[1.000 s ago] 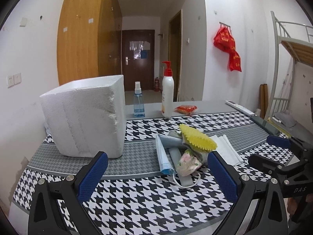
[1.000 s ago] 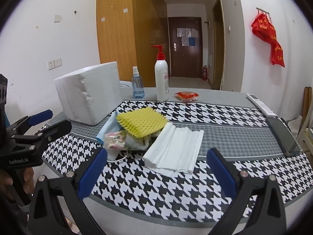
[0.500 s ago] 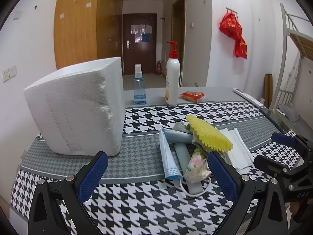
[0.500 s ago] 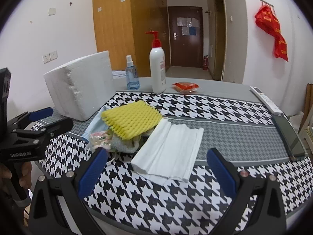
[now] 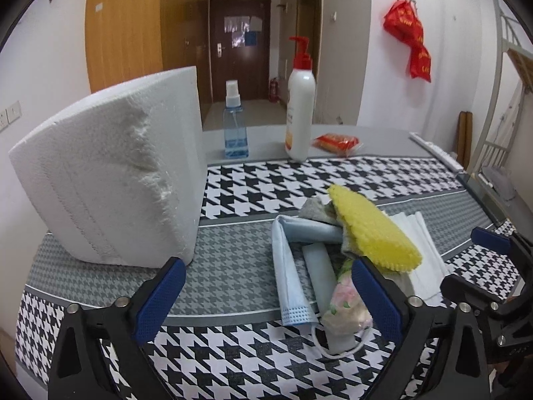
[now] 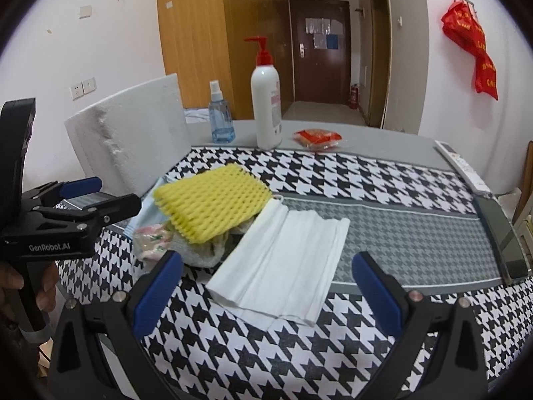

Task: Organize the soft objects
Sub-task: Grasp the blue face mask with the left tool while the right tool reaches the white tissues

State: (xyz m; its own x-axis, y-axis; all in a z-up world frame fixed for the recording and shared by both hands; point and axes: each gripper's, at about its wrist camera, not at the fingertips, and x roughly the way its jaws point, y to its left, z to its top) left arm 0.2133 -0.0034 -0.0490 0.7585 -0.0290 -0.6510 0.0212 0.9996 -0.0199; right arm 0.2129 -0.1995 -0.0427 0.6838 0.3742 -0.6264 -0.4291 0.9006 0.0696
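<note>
A heap of soft things lies on the houndstooth tablecloth (image 5: 233, 183): a yellow foam net (image 5: 373, 230) on top, a blue face mask (image 5: 289, 273), a floral pouch (image 5: 346, 303) and a grey cloth (image 5: 313, 210). A folded white cloth (image 6: 283, 260) lies flat beside it. My left gripper (image 5: 266, 300) hovers just short of the mask and pouch. Its jaws are closing a little but stand wide, touching nothing. My right gripper (image 6: 268, 290) is open above the near edge of the white cloth. Each gripper shows in the other's view, the left gripper (image 6: 106, 193) and the right gripper (image 5: 473, 260).
A big white foam block (image 5: 110, 180) stands left of the heap. At the back are a blue spray bottle (image 5: 235, 126), a white pump bottle (image 5: 299, 113) and a red packet (image 5: 336, 141). A remote (image 6: 463, 166) and a phone (image 6: 503, 236) lie along the right edge.
Both grippers have come forward and a little lower toward the heap. The foam block and the soft things look larger. Nothing has been taken hold of.
</note>
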